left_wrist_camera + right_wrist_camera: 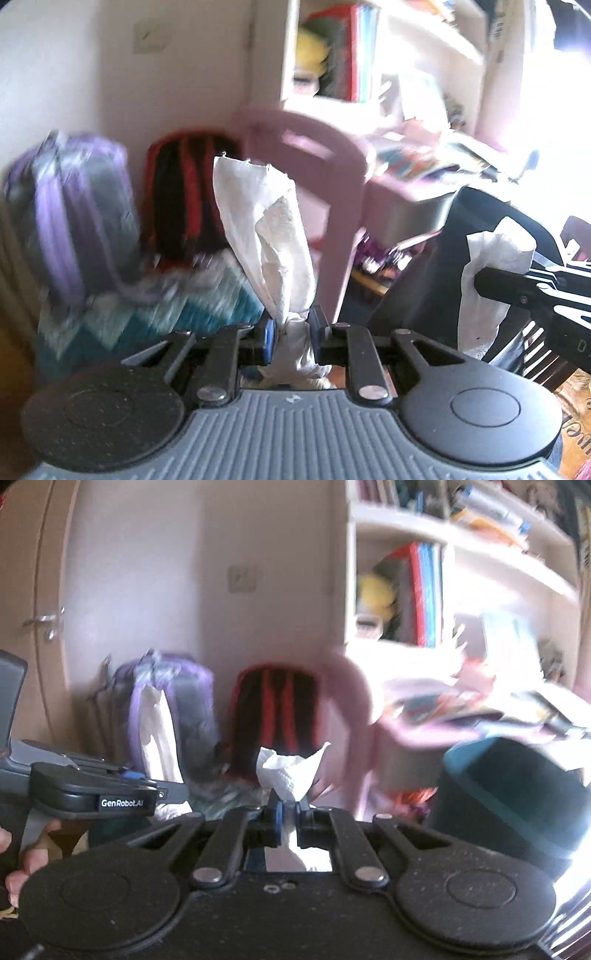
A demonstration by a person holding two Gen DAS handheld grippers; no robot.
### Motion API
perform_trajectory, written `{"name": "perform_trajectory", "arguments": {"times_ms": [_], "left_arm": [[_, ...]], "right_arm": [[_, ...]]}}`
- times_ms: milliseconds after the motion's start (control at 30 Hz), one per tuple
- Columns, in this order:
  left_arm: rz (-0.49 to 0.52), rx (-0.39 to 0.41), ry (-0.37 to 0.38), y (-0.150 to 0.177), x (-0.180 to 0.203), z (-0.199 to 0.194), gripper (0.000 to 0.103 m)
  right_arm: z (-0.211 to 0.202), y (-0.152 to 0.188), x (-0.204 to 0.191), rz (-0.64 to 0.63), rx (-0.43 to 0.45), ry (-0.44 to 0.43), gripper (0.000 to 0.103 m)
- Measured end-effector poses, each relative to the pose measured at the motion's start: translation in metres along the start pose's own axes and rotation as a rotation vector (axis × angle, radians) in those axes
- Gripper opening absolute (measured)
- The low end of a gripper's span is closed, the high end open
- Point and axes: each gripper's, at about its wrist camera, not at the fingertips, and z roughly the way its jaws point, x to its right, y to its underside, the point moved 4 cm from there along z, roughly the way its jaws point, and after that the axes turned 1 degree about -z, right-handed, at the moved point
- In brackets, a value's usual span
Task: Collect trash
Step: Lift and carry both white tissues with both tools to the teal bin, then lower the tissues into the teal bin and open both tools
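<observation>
A pale wall (147, 572) with a light switch (242, 578) backs the scene, and a door (33, 590) with a metal handle stands at its far left in the right wrist view. Against the wall, beyond both pairs of fingers, lean a purple backpack (74, 210) and a red-and-black backpack (181, 199). A pink chair (306, 147) and a cluttered pink desk (417, 166) sit farther to the right, under white shelves (461, 568) packed with books. The backdrop is smeared by motion blur.

The left gripper (291, 334) has its blue-padded fingers pressed in on a long white paper tissue (266, 229), pinched at its lower end so that the rest stands up and away from the fingertips.

The right gripper (290, 814) is likewise clamped on a smaller crumpled tissue (286, 768), which sprouts just above its fingertips. In the left wrist view the same gripper enters from the right with this tissue drooping around its tip.

A dark bin with a teal rim (517, 794) stands to the right of the right fingers, close by. A person's hand (26, 860) grips the left tool's handle at the lower left edge.
</observation>
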Motion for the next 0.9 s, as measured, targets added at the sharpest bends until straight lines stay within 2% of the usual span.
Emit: {"name": "perform_trajectory", "arguments": {"times_ms": [200,500,633,900], "left_arm": [[0.088,0.083,0.044,-0.057,0.054,-0.002,0.019],[0.18,0.161,0.138,-0.125,0.15,0.014,0.019],[0.205,0.152,0.197,-0.145,0.198,0.034,0.019],[0.283,0.088,0.214,-0.154,0.264,0.095,0.019]], "right_arm": [[-0.028,-0.029,0.043,-0.003,0.08,0.087,0.005],[-0.044,-0.052,0.115,0.025,0.132,0.23,0.005],[-0.042,-0.057,0.149,0.036,0.131,0.297,0.005],[-0.014,-0.041,0.211,0.085,0.052,0.356,0.005]]}}
